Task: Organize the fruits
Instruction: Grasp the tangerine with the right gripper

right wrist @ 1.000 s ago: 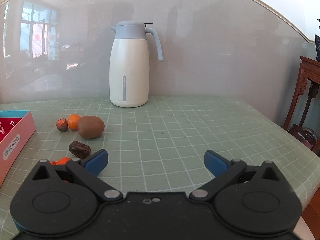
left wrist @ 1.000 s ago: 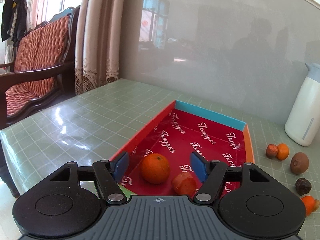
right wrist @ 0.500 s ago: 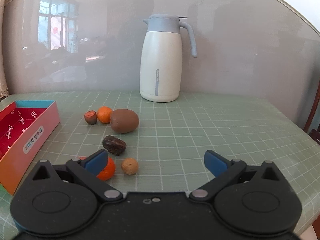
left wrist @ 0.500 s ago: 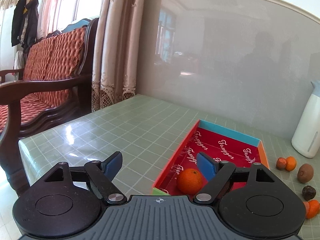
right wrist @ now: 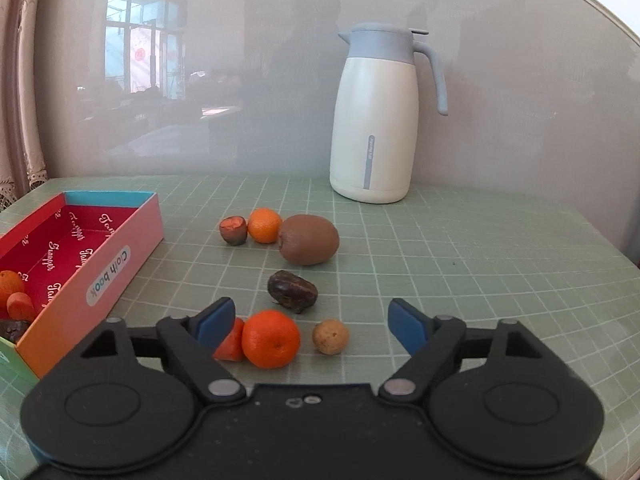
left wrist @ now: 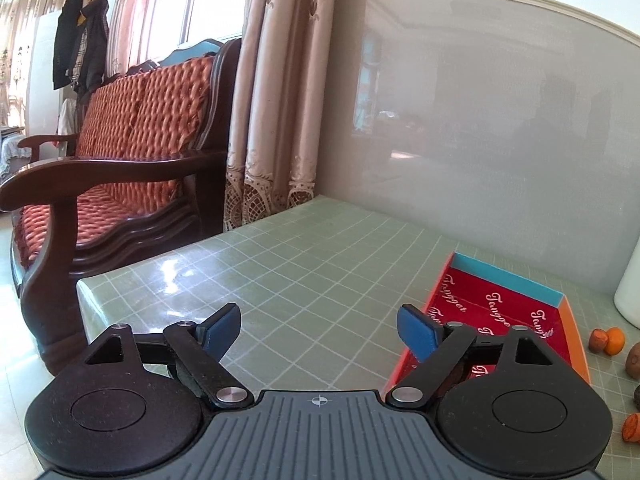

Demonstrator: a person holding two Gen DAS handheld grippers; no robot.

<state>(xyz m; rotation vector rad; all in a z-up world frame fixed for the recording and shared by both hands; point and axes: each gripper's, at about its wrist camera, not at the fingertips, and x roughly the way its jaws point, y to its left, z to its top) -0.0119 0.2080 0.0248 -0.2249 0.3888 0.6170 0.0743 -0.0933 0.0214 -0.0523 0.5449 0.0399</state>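
In the right wrist view my right gripper point(right wrist: 312, 320) is open and empty, just in front of a mandarin point(right wrist: 271, 338), an orange-red piece point(right wrist: 231, 342) and a small tan nut-like fruit point(right wrist: 330, 336). Beyond them lie a dark date point(right wrist: 293, 291), a kiwi point(right wrist: 309, 239), a small mandarin point(right wrist: 264, 225) and a red-brown fruit point(right wrist: 233, 230). The red-lined box point(right wrist: 100, 268) at left holds a mandarin point(right wrist: 10, 286), an orange-red piece point(right wrist: 20, 306) and a dark fruit point(right wrist: 12, 330). My left gripper point(left wrist: 320, 330) is open and empty over bare table, left of the box point(left wrist: 500, 312).
A white and blue thermos jug point(right wrist: 378, 120) stands at the back by the wall. A wooden sofa with red cushions point(left wrist: 120, 152) and curtains point(left wrist: 276, 92) stand beyond the table's left edge point(left wrist: 92, 292). The table has a green checked cloth point(right wrist: 480, 264).
My left gripper has drawn back and left, away from the box and its fruit. My right gripper has moved left and back, bringing the loose fruits between its open fingers.
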